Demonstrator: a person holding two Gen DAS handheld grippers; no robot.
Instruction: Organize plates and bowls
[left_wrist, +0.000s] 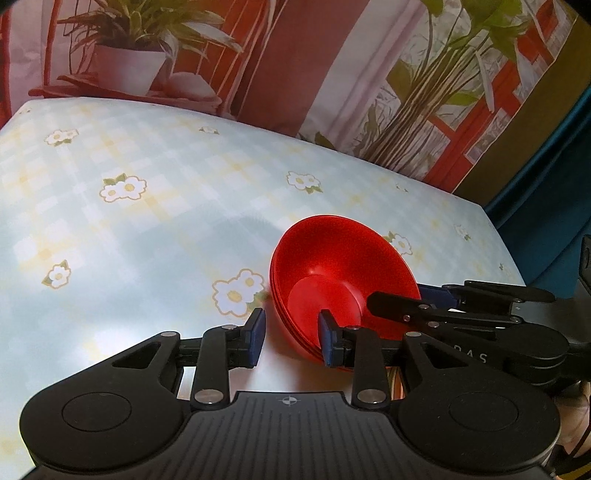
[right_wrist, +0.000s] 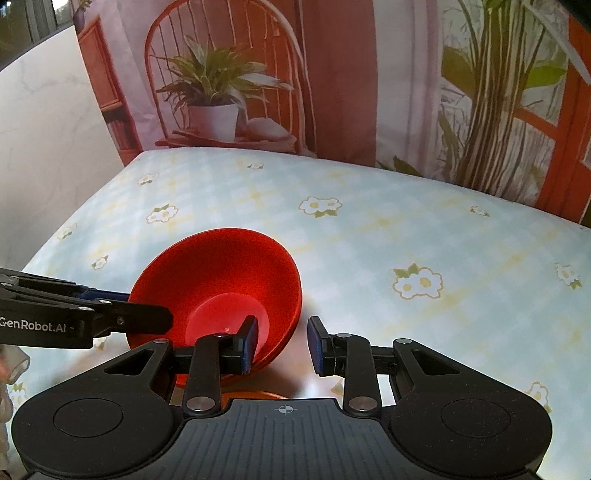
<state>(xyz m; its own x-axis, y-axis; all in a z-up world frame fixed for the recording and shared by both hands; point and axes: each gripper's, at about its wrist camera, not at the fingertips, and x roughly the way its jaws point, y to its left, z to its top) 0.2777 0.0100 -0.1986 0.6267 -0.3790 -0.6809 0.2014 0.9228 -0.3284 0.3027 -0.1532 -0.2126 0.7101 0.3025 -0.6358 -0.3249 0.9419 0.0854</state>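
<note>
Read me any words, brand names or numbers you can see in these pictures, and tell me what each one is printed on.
"GenRobot.AI": white print on the side of the left tongs, seen from the right wrist camera.
"DAS": only partly readable letters on the side of the right tongs, seen from the left wrist camera; the rest is cut off.
Red bowls and flowered tablecloth: no text.

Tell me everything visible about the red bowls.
The red bowls are a nested stack, glossy and plastic-looking, with flat round bases and several rims showing at the edge. They sit tilted on the floral tablecloth. Both open grippers straddle the rim: left gripper and right gripper, each with one finger inside.
</note>
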